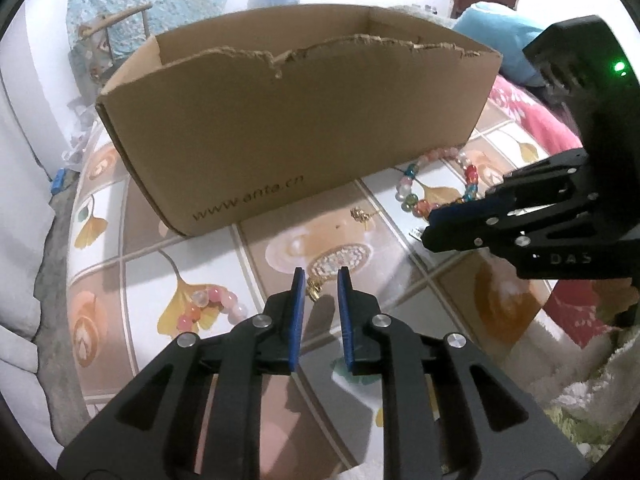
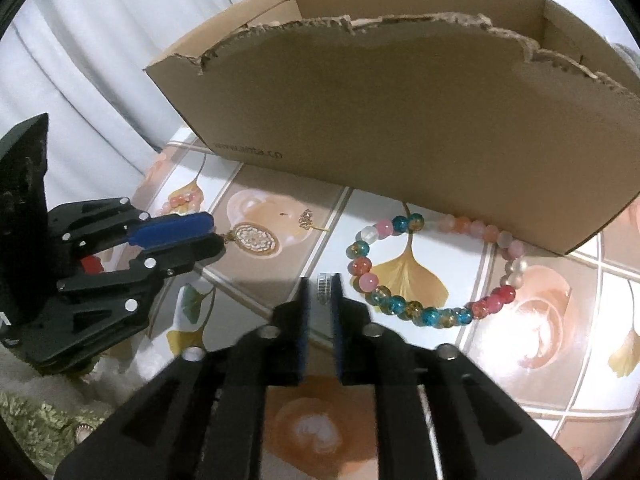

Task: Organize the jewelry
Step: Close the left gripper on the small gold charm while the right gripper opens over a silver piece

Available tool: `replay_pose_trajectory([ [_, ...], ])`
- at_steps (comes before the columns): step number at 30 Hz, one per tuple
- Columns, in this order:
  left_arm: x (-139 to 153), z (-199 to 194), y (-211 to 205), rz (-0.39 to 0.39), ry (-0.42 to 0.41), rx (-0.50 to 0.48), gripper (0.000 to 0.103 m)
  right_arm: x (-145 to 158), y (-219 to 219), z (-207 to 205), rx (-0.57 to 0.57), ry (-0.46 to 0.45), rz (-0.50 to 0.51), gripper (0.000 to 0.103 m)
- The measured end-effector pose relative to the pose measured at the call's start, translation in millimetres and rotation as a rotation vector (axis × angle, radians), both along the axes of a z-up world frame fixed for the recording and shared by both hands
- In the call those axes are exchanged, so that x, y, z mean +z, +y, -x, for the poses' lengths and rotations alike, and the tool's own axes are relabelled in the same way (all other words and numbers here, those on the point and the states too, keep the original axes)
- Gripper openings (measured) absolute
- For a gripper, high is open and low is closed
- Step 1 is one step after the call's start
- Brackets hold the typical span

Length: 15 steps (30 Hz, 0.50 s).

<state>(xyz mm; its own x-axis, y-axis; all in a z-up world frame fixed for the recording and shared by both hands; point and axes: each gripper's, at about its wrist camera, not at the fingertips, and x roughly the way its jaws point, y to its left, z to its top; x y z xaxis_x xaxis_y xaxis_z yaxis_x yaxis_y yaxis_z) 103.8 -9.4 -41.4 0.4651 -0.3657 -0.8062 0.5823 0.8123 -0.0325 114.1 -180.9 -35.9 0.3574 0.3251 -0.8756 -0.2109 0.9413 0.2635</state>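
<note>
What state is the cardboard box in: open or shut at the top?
Open. The cardboard box stands upright with no lid; its torn front edge and inner back wall show in both views. What it holds cannot be told.

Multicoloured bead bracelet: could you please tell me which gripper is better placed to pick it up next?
Right, probably. The bracelet lies just beside the right gripper, while the left gripper sits farther off, with its tips at the round gold pendant.

Two wrist cameras look steeply down along their fingers, close over the patterned tabletop (image 1: 224, 256); both views share the cardboard box (image 2: 400, 128) and bead bracelet (image 2: 400, 304).
</note>
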Motion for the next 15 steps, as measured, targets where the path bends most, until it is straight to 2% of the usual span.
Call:
replay_pose_trajectory([
  [4,-3.4,-0.9,1.4,-0.03,0.005,0.013,0.016,1.7,-1.0,2.3,-0.003,0.001,0.002,0.024],
  [15,-7.9,-3.6,-3.3,-0.028,0.003,0.0,0.015,2.1,-1.0,3.6,-0.001,-0.003,0.001,0.024],
])
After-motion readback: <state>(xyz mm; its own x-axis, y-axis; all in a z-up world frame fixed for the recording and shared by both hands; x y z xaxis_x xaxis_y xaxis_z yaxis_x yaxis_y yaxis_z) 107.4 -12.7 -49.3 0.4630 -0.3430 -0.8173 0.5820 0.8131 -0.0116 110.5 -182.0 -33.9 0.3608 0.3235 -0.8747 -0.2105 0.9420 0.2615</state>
